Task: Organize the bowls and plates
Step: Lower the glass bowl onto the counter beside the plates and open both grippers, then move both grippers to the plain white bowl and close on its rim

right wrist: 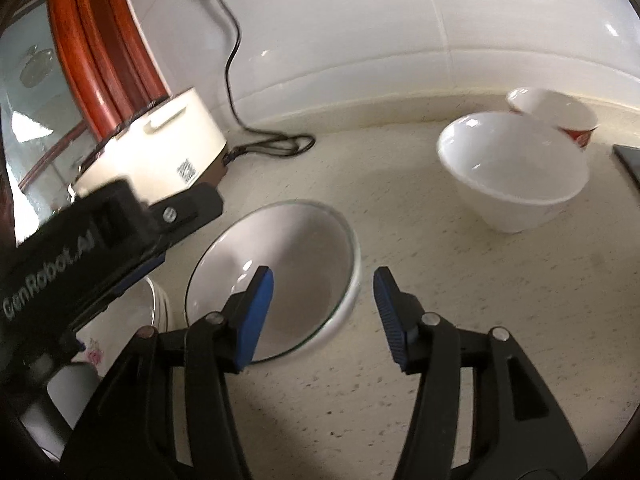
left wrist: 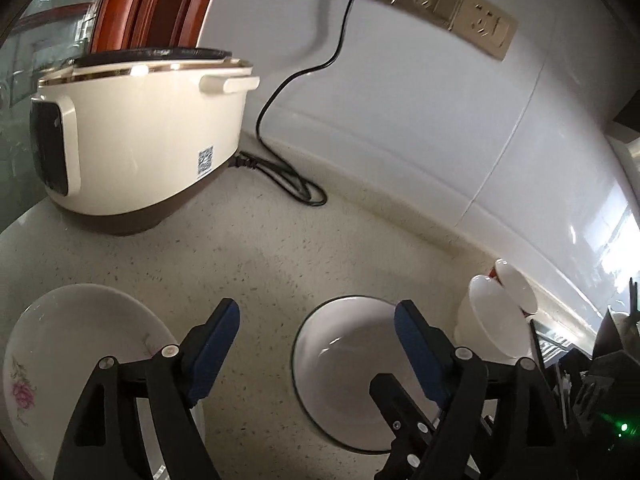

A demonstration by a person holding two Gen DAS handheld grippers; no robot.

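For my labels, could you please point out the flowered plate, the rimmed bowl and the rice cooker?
flowered plate (left wrist: 60,344): left wrist view, bare inner surface.
rimmed bowl (right wrist: 304,240): right wrist view, inner wall.
rice cooker (left wrist: 152,128): left wrist view, side wall.

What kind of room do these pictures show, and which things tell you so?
Most likely a home kitchen. A cream rice cooker stands plugged in on a speckled countertop below a white tiled wall, and white bowls and a flowered plate sit on the counter.
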